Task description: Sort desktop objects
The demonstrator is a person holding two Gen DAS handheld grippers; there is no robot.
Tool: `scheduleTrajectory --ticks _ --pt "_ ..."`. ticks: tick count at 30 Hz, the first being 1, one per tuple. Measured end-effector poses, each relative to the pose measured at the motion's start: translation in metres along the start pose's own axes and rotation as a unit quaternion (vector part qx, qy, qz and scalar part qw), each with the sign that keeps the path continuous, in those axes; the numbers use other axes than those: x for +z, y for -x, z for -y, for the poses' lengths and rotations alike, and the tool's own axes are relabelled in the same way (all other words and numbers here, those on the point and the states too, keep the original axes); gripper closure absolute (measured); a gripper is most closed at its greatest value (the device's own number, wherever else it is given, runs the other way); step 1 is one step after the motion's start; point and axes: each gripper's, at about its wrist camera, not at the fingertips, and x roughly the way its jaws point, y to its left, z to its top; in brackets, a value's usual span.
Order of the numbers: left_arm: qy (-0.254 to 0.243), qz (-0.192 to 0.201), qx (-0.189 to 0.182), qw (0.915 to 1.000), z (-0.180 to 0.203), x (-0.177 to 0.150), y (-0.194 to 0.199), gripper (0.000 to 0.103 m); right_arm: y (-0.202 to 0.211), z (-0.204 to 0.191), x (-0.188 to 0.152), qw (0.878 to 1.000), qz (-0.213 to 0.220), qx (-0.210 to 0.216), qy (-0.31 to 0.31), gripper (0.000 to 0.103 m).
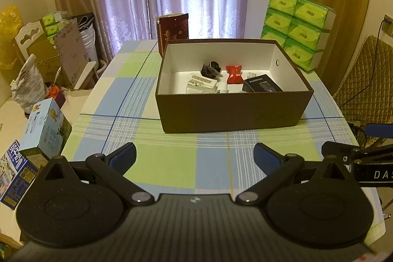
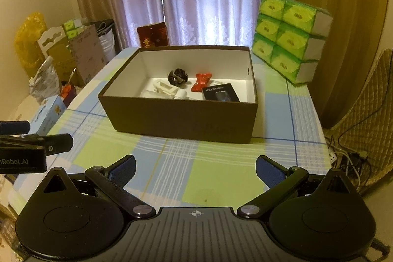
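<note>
Inside the brown box (image 1: 233, 112), black carton (image 1: 261, 84), red packet (image 1: 233, 74), dark scrunchie (image 1: 211, 69) and white holder (image 1: 200, 84) are lying. Before it, left gripper (image 1: 195, 156) and right gripper (image 2: 195, 170) are hovering, jaws spread, empty. Sorting is looking finished; next, withdrawing.

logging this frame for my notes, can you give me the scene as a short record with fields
surface: checked tablecloth
container: brown box, open, no lid on it
in box: black scrunchie, red packet, black carton, white plastic piece
behind box: dark red gift bag
far right of table: green tissue packs
left tongs: open, empty
right tongs: open, empty
</note>
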Motion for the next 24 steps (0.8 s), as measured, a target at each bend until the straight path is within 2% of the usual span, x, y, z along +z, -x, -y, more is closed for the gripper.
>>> scheduleTrajectory --ticks 24 --pt "-0.009 -0.017 0.003 0.9998 0.003 -0.026 0.011 0.003 0.006 -0.008 -0.027 1.0 -0.021 0.004 0.008 0.002"
